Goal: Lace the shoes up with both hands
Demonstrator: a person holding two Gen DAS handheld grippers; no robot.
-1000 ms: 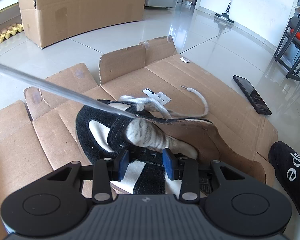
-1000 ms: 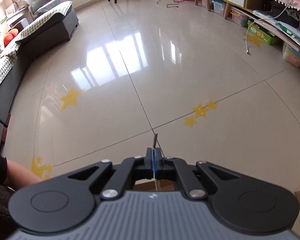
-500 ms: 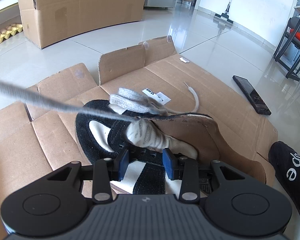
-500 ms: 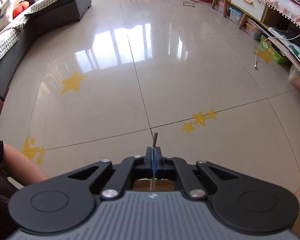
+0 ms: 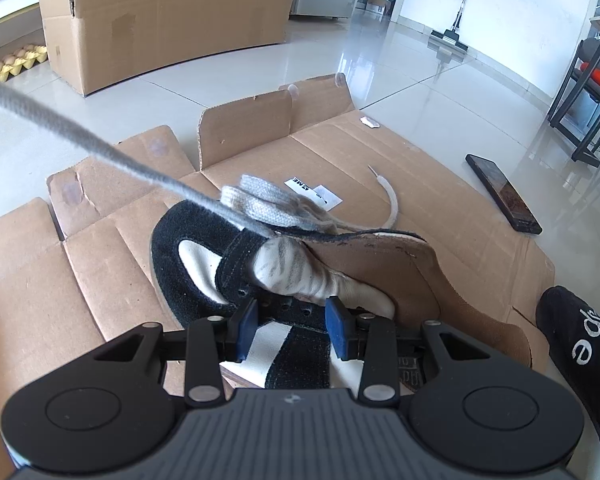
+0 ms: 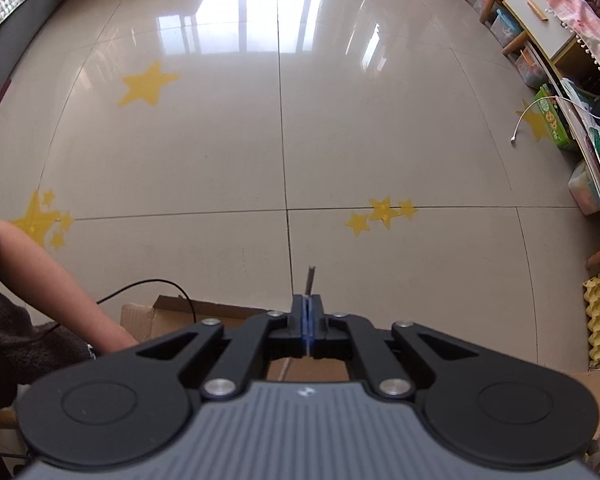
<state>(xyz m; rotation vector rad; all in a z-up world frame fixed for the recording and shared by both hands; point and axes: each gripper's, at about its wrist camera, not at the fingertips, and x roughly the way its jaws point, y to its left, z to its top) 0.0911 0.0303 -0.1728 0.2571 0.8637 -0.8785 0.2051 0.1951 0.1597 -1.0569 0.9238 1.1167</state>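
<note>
Item: one low black suede shoe with cream panels and a tan sole [image 5: 204, 264], lying on its side at the centre of the left wrist view on a flattened brown cardboard sheet [image 5: 80, 280] spread over pale glossy floor tiles [image 5: 320, 64]. Fittings: a row of small round eyelets [image 5: 284, 300] along the dark facing, just above the gripper; crumpled grey-and-white stuffing paper [image 5: 296, 268] fills the throat. Lace: a flat grey-white woven shoelace [image 5: 100, 148], running taut from the shoe's far edge up to the upper left of the frame; slack loops of it bunch on the upper, and the free end with its plastic tip [image 5: 392, 204] curls on the cardboard to the right. Progress, as judged: lacing is at an early stage, with the lace apparently through the eyelets near the toe only, the visible row of holes bare, and the pull-through of one end in hand; further crossings and the second end remain. Left gripper [image 5: 292, 330]: blue pads part-open, clamped on the shoe's dark side wall at lower centre. Right gripper [image 6: 307, 328]: jaws clenched on the lace, whose dark tip [image 6: 310, 278] stands up between them at lower centre of the right wrist view. Also present: a black phone [image 5: 502, 194], right; a second black shoe [image 5: 580, 356], lower right; the person's forearm [image 6: 48, 280], lower left.
</note>
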